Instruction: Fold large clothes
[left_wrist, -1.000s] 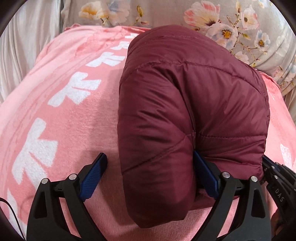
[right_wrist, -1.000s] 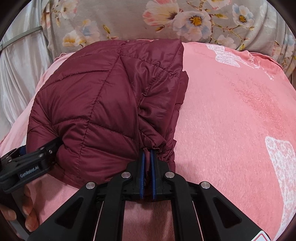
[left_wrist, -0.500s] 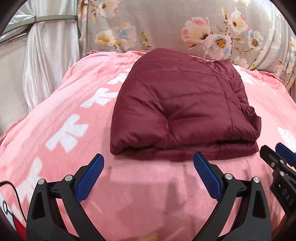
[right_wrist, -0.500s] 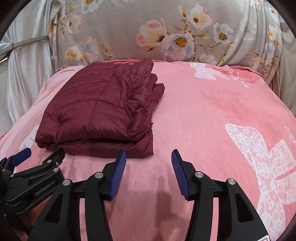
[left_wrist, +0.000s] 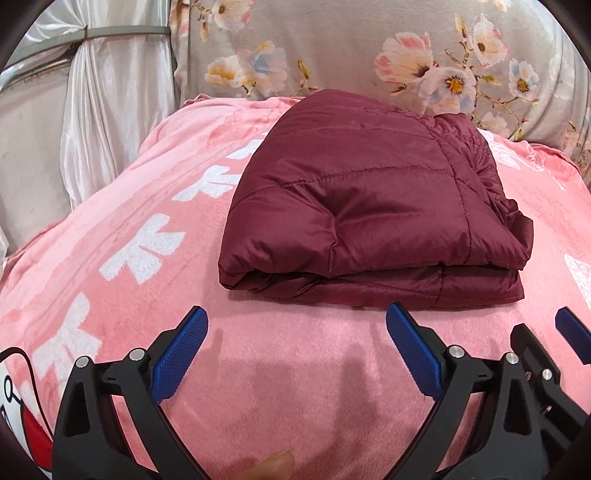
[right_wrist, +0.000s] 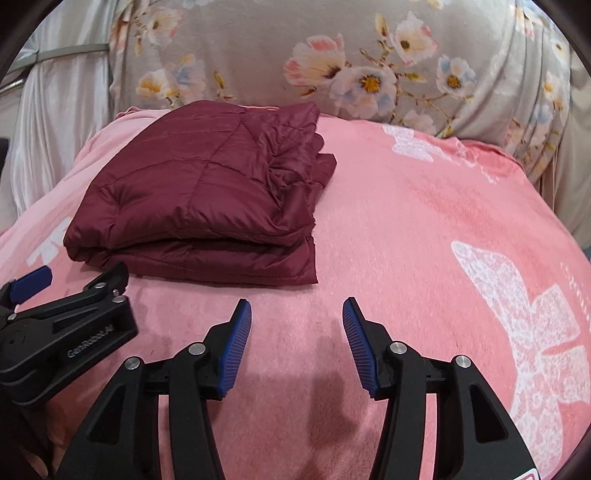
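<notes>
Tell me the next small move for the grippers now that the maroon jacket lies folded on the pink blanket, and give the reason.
Probably pull both grippers back and stop. The maroon jacket lies as a compact stacked bundle on the pink blanket. The left gripper and right gripper are open and empty, short of its near edge. Only the bunched side looks untidy; a light press there is optional.

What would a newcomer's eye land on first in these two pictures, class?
The folded maroon puffer jacket lies in a neat bundle on the pink blanket, towards its far edge. Nearer the camera, the left gripper and right gripper hang open with nothing between their blue pads.
</notes>
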